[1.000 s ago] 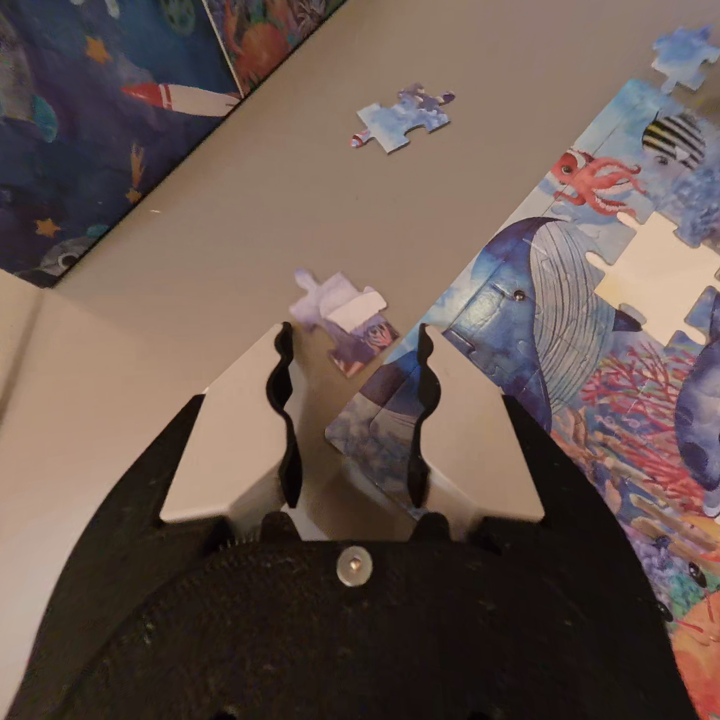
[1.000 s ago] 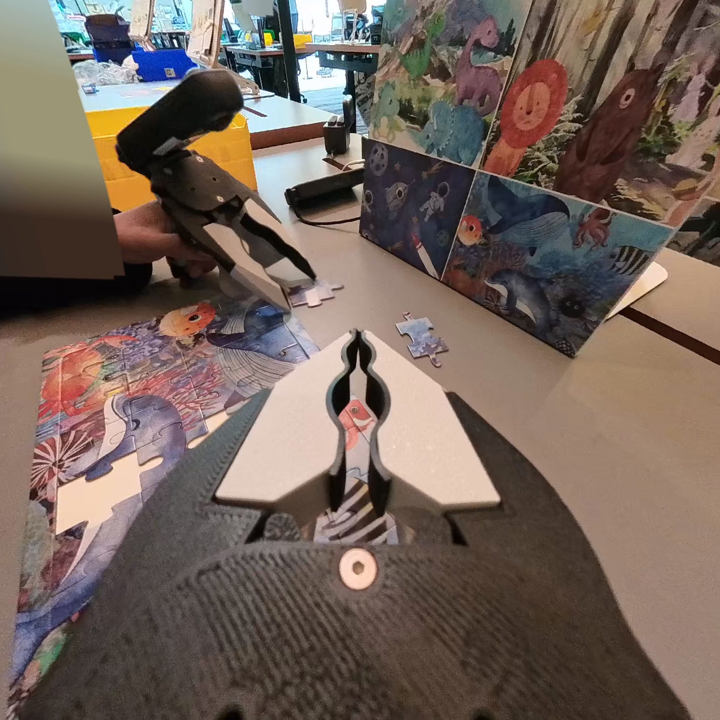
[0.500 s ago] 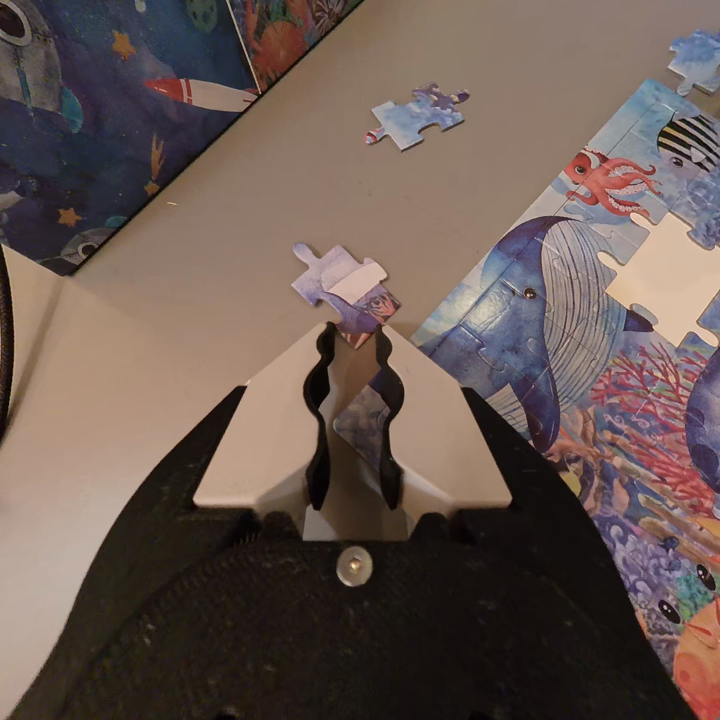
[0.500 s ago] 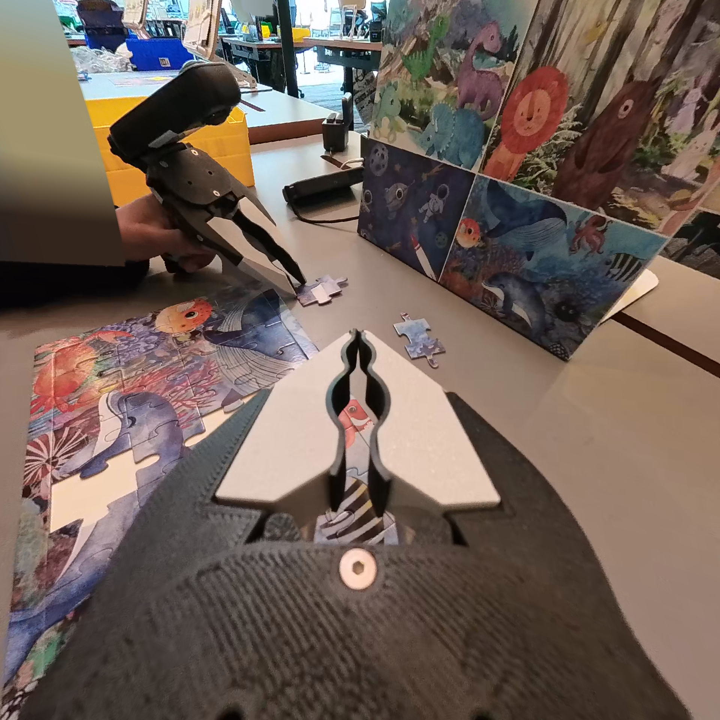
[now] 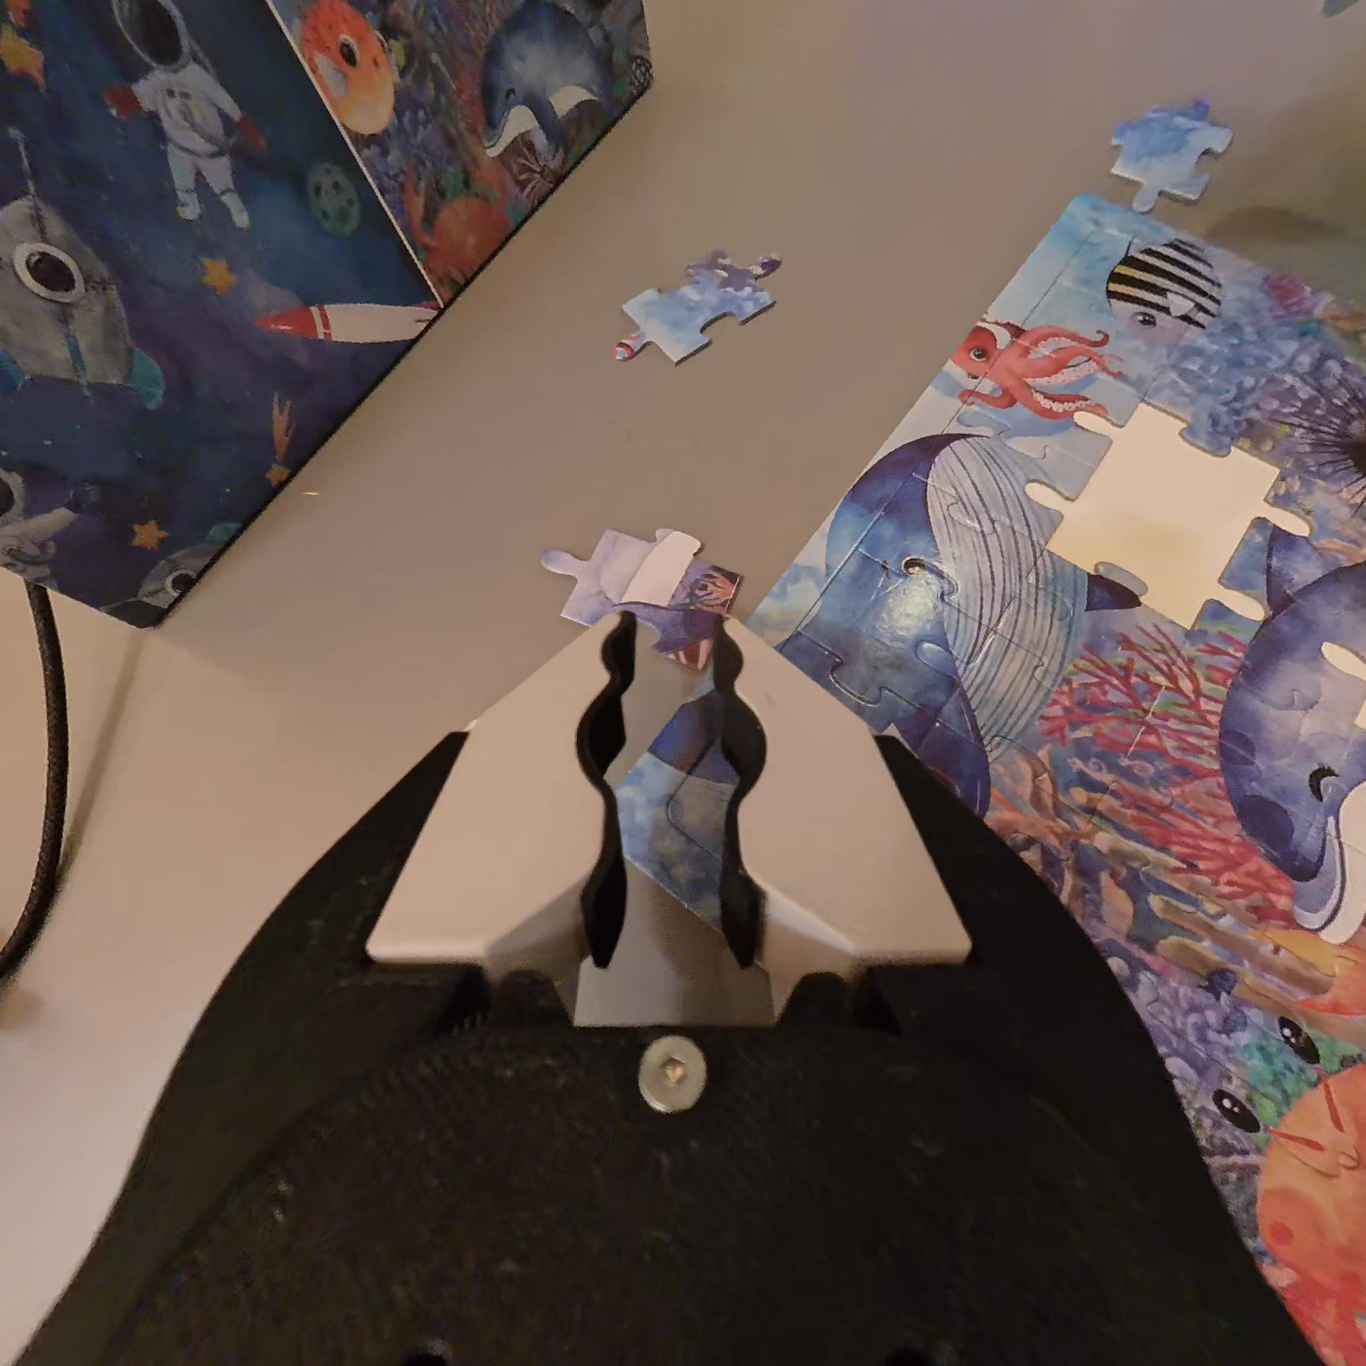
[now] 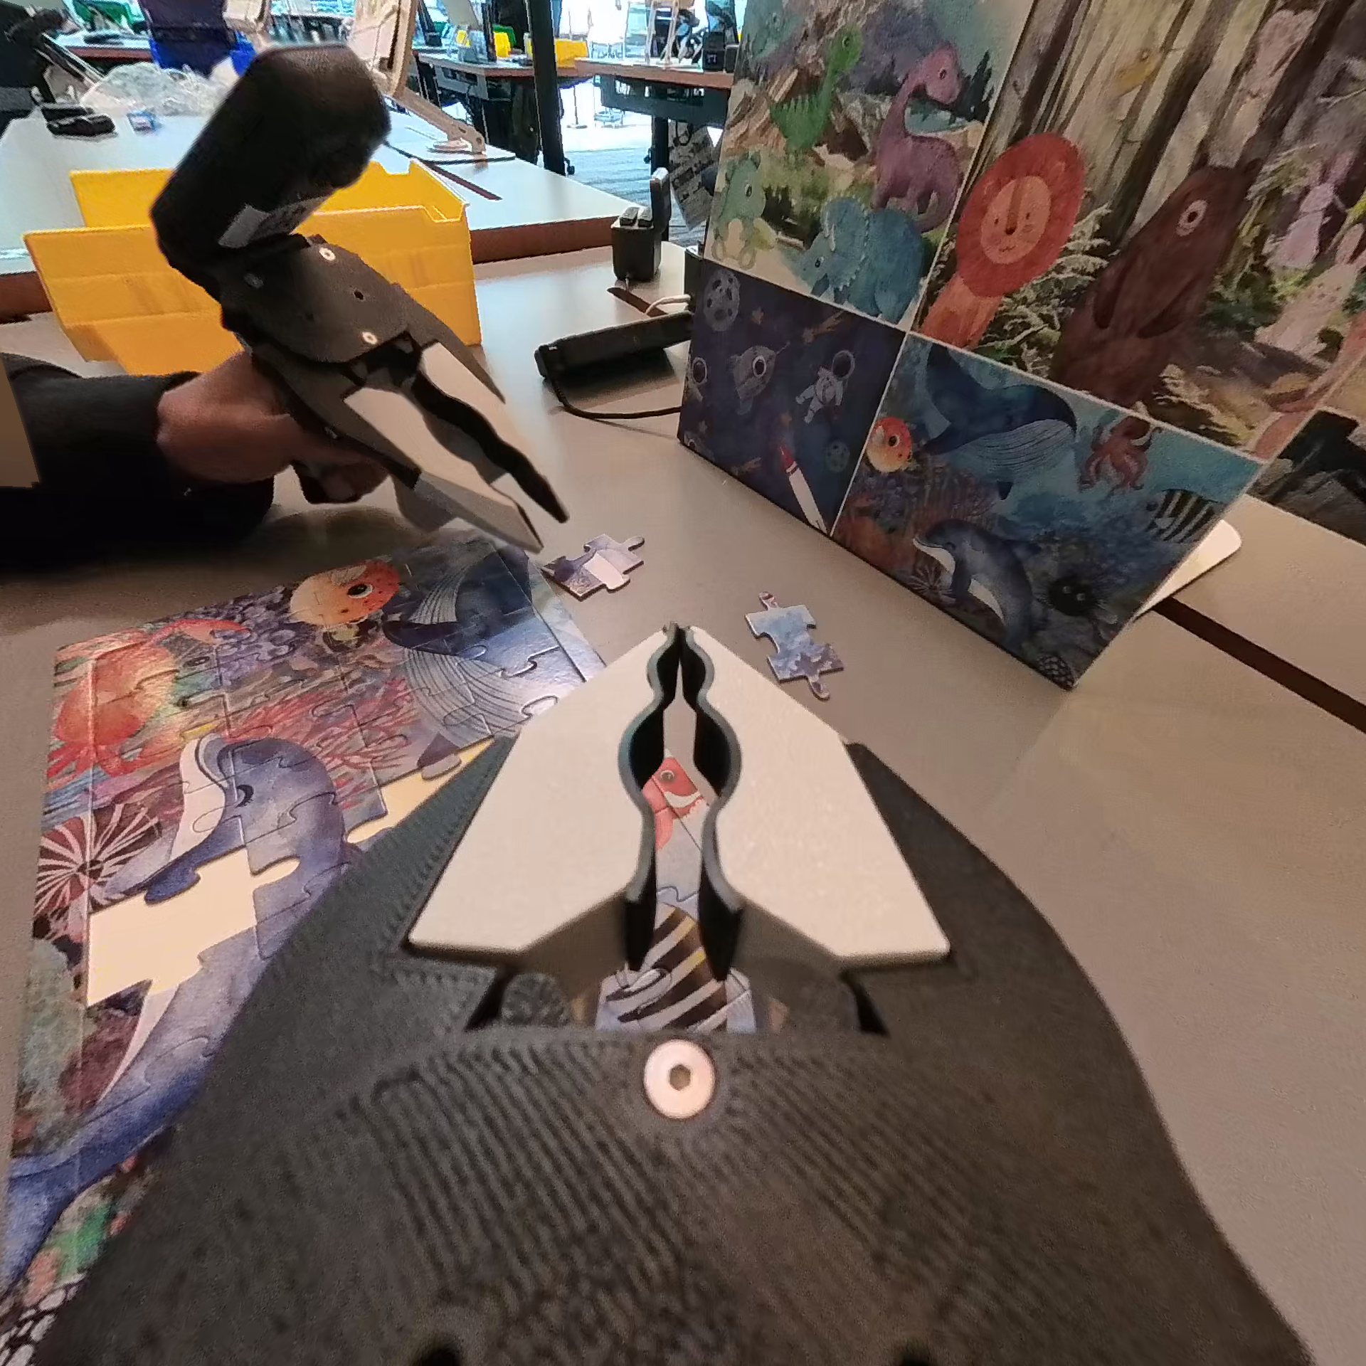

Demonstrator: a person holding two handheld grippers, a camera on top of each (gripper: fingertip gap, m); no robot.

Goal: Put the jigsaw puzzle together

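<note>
Lying beside the assembled puzzle (image 5: pixel 1109 665) are three loose pieces (image 5: pixel 698 307); left gripper (image 5: pixel 671 628) parted, right gripper (image 6: pixel 678 634) closed, empty.

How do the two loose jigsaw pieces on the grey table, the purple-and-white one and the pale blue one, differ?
The purple-and-white jigsaw piece lies just past the left gripper tips, near the assembled puzzle's corner; the pale blue jigsaw piece lies farther off, alone. The first shows dark purple with a white patch; the second is mostly sky blue. Both lie flat, face up, unplaced.
</note>
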